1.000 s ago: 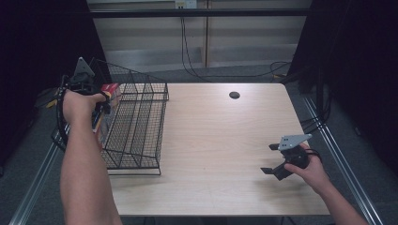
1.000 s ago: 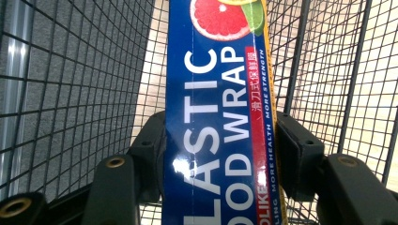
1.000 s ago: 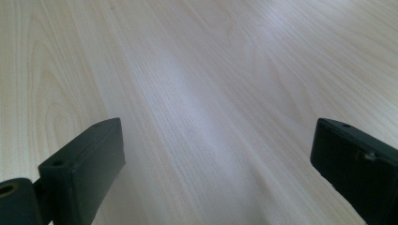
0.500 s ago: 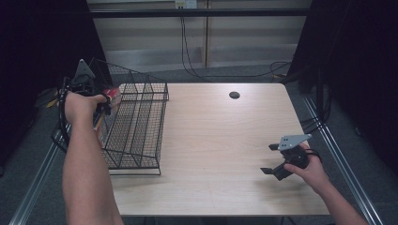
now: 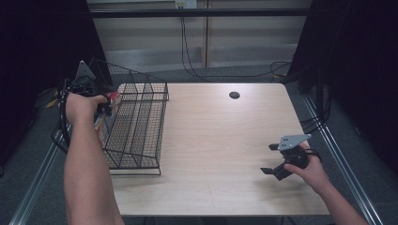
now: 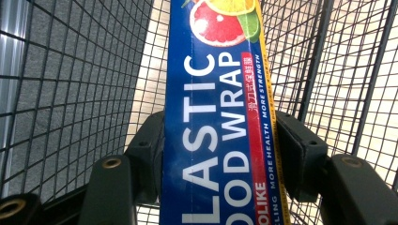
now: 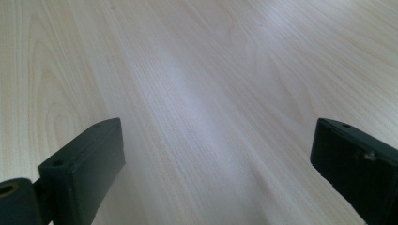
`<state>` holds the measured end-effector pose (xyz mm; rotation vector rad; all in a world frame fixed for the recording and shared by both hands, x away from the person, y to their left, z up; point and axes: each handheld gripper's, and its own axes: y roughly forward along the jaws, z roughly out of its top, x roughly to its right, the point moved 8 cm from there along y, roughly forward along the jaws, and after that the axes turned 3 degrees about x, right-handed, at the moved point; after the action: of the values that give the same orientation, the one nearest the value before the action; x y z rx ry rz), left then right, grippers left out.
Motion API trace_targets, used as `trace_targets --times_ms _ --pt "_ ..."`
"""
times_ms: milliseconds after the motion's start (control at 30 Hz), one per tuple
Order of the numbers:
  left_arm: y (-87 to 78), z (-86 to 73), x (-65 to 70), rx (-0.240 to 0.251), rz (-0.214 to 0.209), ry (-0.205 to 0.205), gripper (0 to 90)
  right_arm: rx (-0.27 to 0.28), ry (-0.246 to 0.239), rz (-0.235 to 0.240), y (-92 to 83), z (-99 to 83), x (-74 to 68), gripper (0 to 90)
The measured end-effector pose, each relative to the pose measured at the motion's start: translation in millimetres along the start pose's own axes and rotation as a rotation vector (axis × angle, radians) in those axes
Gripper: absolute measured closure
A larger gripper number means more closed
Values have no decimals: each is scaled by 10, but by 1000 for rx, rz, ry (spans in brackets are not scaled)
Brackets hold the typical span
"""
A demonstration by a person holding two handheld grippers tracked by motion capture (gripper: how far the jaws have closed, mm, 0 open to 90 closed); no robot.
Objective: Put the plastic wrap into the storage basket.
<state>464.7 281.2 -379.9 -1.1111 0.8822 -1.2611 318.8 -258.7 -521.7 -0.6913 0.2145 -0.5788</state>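
1. Left gripper: the two black pads sit on either long side of a blue plastic food wrap box, the left pad flush against the box's edge, the right pad touching or just off the yellow edge; cannot tell which. The jaws have just been opening a little, with the box between them.
2. The box stands on end, with white lettering running up its face and citrus fruit printed at the top.
3. Wire mesh shows on both sides of the box: it stands in the outermost compartment of the black wire rack.
4. High view: left hand over the rack's far left corner; the red end of the box shows just beside it.
5. The rack lies along the desk's left edge, its far end at the far left corner.
6. Right gripper: jaws spread wide, nothing between them, low over bare wood near the desk's near right corner.
7. A dark round hole sits near the far edge.
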Motion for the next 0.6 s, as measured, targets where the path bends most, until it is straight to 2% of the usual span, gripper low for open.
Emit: trace_targets --times_ms 200,267,333,433,467,567,600 --pt "10 -13 8 -21 0 -1 420 1 1 5 -3 0 -5 30" --pt "10 -12 -2 -22 10 -3 416 0 -2 1 -2 -1 -1 30" --pt "11 -9 -2 -16 10 -26 416 0 -2 1 -1 -1 0 30" --pt "-19 -7 -37 -15 11 -18 403 1 -3 1 1 1 2 30" --pt "-67 25 -33 29 -6 -33 407 0 -2 0 1 0 1 30" --pt "-112 29 -34 36 -10 -29 396 -1 -4 1 7 5 -4 30" --pt "-147 32 -16 48 -21 -46 379 -1 -3 6 8 8 -10 30"
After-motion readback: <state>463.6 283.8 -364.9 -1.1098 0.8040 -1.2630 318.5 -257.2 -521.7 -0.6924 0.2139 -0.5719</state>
